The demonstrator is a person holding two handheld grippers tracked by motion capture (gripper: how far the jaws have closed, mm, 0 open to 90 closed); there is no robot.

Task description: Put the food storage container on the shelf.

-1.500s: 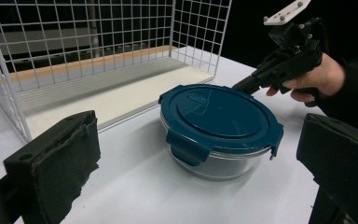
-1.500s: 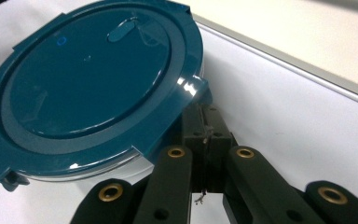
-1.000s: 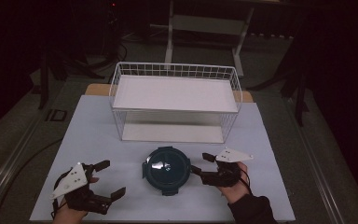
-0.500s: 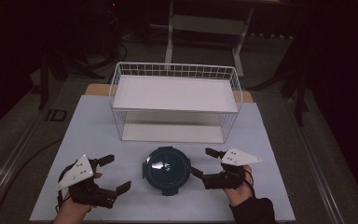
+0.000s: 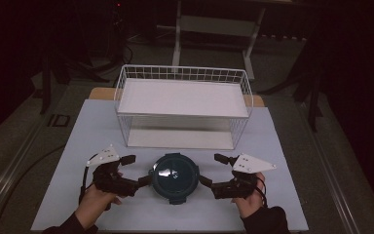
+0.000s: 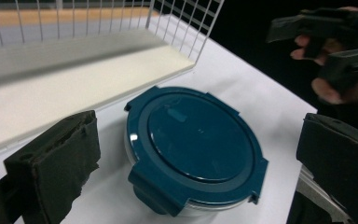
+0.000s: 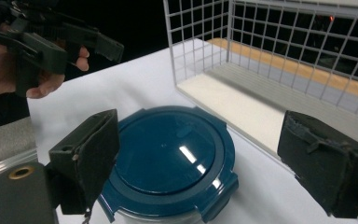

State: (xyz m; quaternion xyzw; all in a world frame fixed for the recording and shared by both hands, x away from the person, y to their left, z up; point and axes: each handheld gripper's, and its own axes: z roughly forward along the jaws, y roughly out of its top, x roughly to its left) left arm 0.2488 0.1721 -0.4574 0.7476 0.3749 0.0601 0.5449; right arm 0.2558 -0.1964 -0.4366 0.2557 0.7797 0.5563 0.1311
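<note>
A round container with a dark teal clip-on lid [image 5: 175,176] sits on the white table near the front edge. My left gripper [image 5: 137,170] is open just left of it, its lower jaw tip close to the rim. In the left gripper view the lid [image 6: 191,135] lies ahead between the spread pads of the left gripper [image 6: 198,156]. My right gripper [image 5: 211,169] is open on the container's right side; its jaws have just been opening, with nothing pinched between them. In the right gripper view the lid [image 7: 168,149] lies ahead of the wide-apart pads of the right gripper [image 7: 209,156].
A white wire basket [image 5: 182,73] with a white shelf board stands behind the container at the table's middle back. The table's front edge [image 5: 175,228] lies just below the hands. Dark floor and furniture legs surround the table.
The left gripper has slid right, up to the container's left side. The right gripper's jaws have spread wider beside the container, and that hand has lifted a little.
</note>
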